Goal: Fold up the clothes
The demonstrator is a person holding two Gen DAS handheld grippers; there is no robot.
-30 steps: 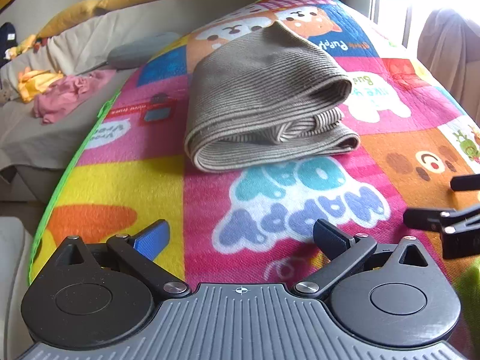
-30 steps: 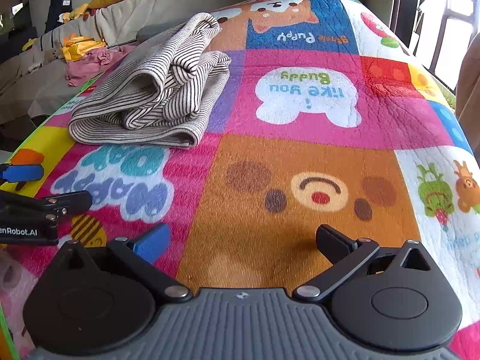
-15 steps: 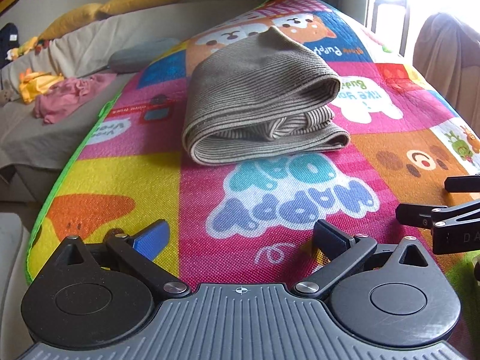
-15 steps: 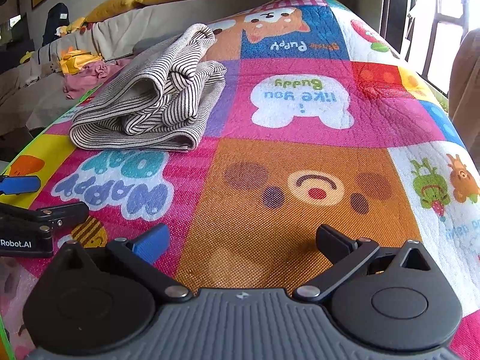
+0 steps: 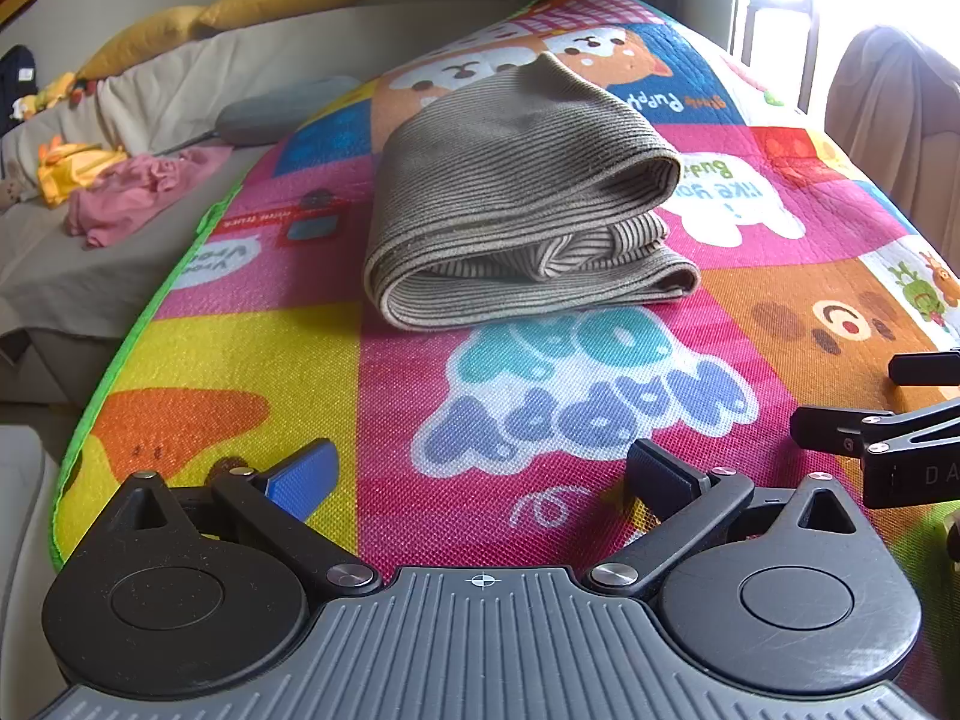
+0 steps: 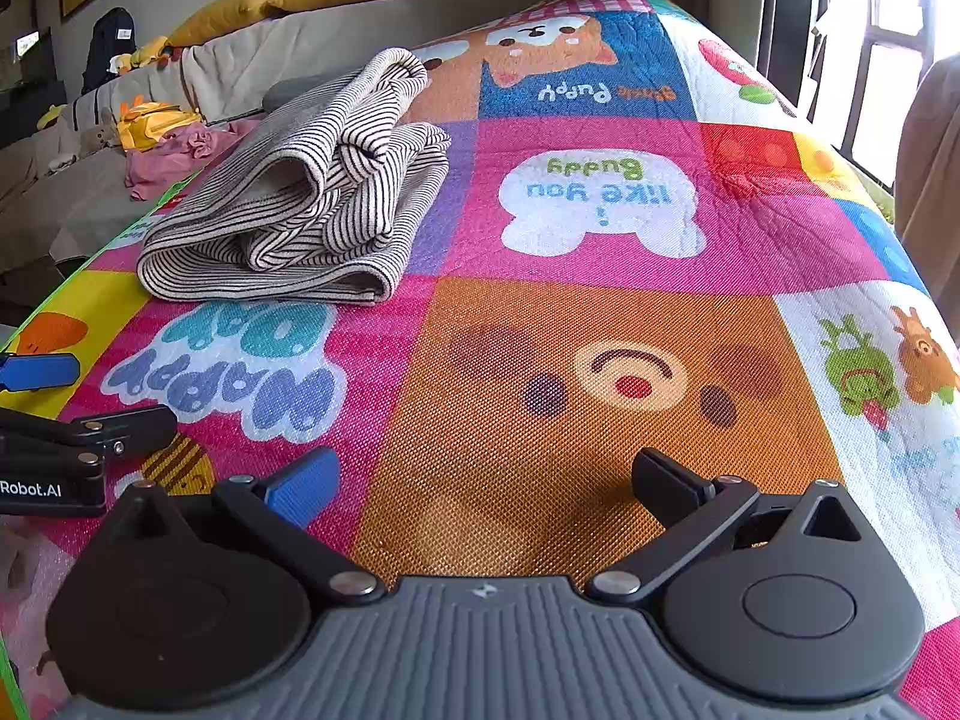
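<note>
Your left claw (image 5: 480,471): spread wide, empty, low over near end of cartoon play mat (image 5: 252,354). Your right claw (image 6: 486,480): same, wide apart, nothing between fingers, just beside left one. Striped garment (image 5: 516,204) lies folded in bundle on mat, ahead of left claw and apart from both, on pink squares beyond "HAPPY DAY" print. Pink clothes (image 5: 138,192) heaped on sofa (image 5: 78,276) left of mat.
</note>
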